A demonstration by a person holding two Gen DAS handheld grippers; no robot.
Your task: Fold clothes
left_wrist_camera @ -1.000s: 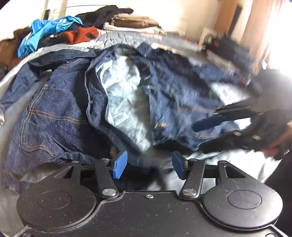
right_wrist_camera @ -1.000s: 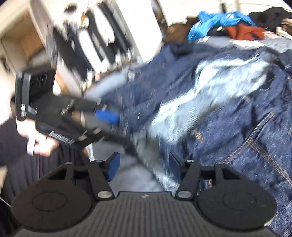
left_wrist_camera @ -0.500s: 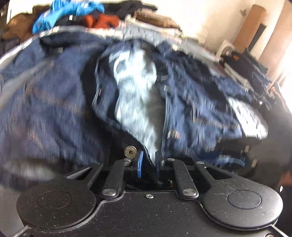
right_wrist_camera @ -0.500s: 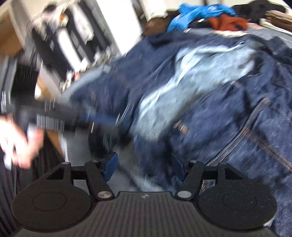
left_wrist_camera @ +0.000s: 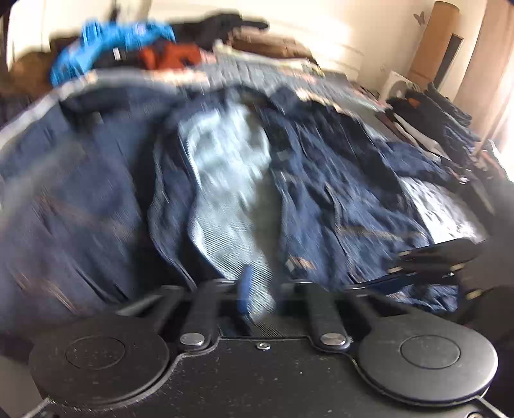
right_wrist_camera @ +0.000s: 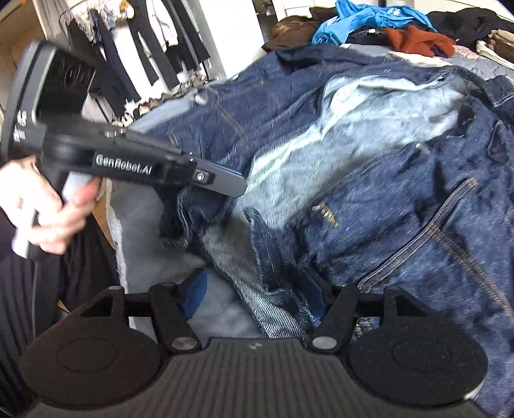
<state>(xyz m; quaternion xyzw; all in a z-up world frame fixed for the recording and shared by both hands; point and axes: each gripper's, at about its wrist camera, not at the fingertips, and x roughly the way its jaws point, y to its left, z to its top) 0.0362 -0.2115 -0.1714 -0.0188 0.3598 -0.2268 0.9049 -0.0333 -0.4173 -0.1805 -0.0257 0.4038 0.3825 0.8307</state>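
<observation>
The crumpled dark-blue denim jacket (right_wrist_camera: 369, 180) lies spread over the bed; the left gripper (left_wrist_camera: 257, 294) pinches its pale lining at the near hem; the right gripper (right_wrist_camera: 253, 294) stands open astride a hem fold; lifting one-sided could twist the jacket.

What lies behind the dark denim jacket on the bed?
Behind the denim jacket lies a heap of clothes: a bright blue garment, a rust-orange one and a black one. What is under the jacket is covered, apart from a pale sheet at its edge.
</observation>
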